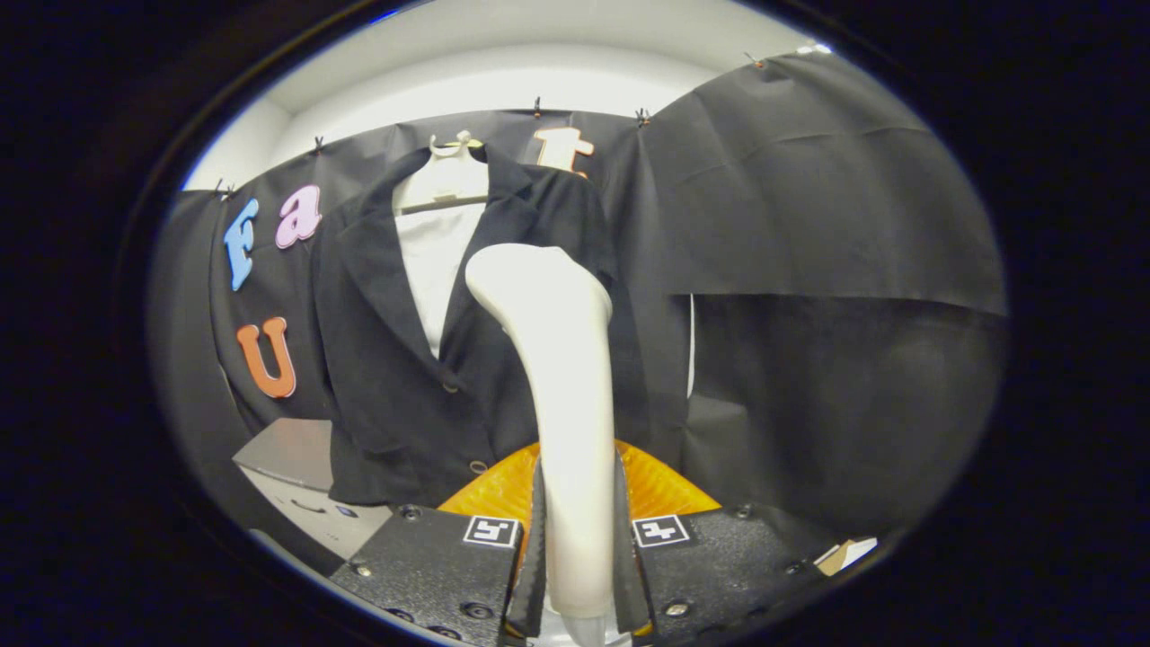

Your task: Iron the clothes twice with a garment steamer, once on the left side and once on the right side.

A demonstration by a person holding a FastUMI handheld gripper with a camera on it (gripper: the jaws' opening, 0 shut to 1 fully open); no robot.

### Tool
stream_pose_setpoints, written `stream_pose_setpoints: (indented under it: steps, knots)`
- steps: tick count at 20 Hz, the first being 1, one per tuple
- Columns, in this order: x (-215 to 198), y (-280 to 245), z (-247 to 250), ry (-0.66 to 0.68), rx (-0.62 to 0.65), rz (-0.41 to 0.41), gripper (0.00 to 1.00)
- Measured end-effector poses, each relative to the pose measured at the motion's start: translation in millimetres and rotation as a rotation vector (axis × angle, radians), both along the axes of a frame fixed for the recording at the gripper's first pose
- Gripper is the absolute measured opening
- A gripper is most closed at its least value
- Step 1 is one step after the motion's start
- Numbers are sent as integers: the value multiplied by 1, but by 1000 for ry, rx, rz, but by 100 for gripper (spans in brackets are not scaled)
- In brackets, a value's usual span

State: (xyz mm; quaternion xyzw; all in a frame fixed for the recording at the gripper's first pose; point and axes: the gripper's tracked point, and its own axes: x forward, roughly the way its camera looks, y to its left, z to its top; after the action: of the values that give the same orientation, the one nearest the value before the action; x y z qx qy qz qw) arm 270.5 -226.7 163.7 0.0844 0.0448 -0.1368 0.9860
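Steamer (557, 377) clamped in my gripper (579, 548), head against jacket (404, 359), right of the buttons. Next, I'd guess: one slow vertical pass.

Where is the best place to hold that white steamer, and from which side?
By its slim handle, low down, squeezed from both flanks, as the gripper does now. The steamer narrows there to fit between the fingers, leaving its wide head free to face the black jacket.

The held steamer (557, 359) fronts the jacket (404, 359); a grey cabinet (296, 467) stands below-left of the jacket.
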Motion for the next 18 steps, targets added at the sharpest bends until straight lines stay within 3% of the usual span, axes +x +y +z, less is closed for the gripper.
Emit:
stream_pose_setpoints:
  steps: [10, 18]
  knots:
    - [77, 0, 19, 32, -47, -13, 33]
    - [81, 2, 4, 71, -89, -15, 33]
